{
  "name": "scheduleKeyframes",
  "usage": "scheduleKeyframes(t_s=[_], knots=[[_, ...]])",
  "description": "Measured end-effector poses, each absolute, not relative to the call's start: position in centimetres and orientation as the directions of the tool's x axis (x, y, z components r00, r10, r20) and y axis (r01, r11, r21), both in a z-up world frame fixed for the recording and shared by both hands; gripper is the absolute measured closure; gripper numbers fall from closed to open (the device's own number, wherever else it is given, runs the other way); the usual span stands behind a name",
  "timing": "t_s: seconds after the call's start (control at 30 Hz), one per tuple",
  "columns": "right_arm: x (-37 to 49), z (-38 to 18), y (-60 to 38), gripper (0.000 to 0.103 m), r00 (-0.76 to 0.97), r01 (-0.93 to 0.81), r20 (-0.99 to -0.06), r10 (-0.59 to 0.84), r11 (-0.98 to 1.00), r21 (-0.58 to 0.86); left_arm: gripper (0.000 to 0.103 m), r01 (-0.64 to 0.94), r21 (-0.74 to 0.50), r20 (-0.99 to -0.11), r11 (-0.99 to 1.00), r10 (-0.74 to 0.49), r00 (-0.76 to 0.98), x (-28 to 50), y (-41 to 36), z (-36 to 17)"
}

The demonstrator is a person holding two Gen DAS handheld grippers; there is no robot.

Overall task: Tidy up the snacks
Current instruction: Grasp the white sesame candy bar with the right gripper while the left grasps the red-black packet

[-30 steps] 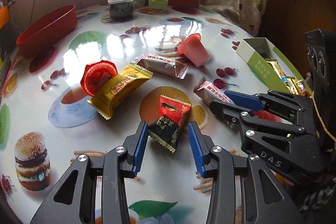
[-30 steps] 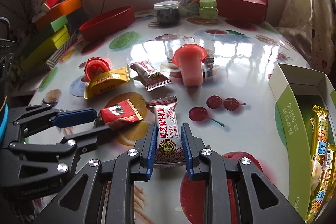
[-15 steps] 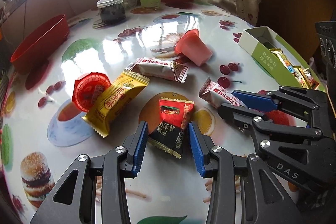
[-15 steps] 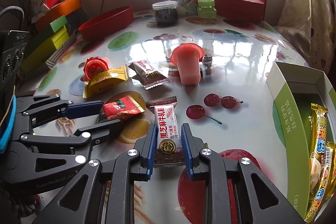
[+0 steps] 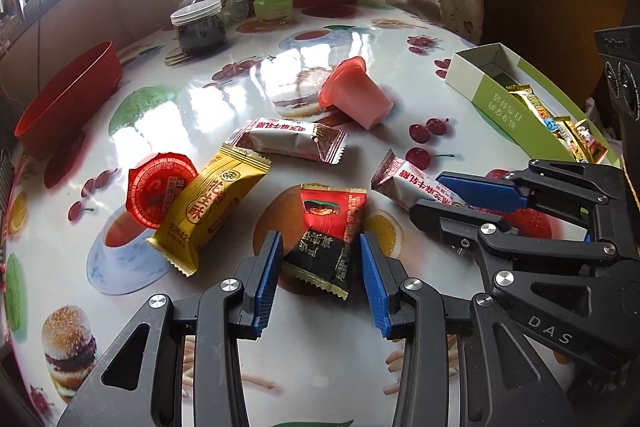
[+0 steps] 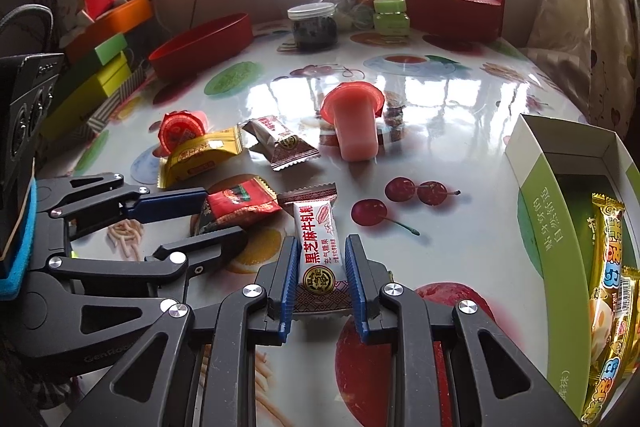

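Spreading beneath both grippers, the glossy fruit-printed worktop (image 5: 168,311) carries scattered snacks. Right of the right gripper (image 6: 322,263) sits an open green-and-white cardboard box (image 6: 548,227) holding gold wrappers. That gripper is clamped on a white sesame-nougat bar (image 6: 318,247). The left gripper (image 5: 320,269) stands apart, straddling a red-and-black foil packet (image 5: 330,235) without touching it; a yellow peanut-crisp packet (image 5: 210,209) lies just left.

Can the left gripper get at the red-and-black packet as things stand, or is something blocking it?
Probably yes. The left gripper is open with its jaws on either side of the red-and-black packet; nothing lies between them, and the right gripper sits off to the side.
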State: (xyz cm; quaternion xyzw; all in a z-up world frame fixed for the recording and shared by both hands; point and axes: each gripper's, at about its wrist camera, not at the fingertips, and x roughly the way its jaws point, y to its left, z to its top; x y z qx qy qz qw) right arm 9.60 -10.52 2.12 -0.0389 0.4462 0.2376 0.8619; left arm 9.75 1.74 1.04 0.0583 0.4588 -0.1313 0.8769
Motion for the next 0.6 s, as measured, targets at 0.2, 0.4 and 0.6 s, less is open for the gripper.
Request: scheduleKeyframes(t_s=[0.2,0.4,0.6], knots=[[9.59,2.12,-10.51,0.08,0.489,-0.444,-0.788,0.375,0.884,0.145,0.068,0.305,-0.025,-0.817,0.952,-0.195,0.542,9.53,1.42,1.08],[9.58,2.15,-10.75,0.08,0.49,-0.439,-0.787,0.374,0.886,0.147,0.068,0.303,-0.035,-0.814,0.952,-0.203,0.543,9.38,1.36,1.16],[9.57,2.16,-10.82,0.08,0.491,-0.438,-0.788,0.371,0.887,0.145,0.068,0.281,-0.051,-0.81,0.958,-0.205,0.55,9.11,1.74,1.2]])
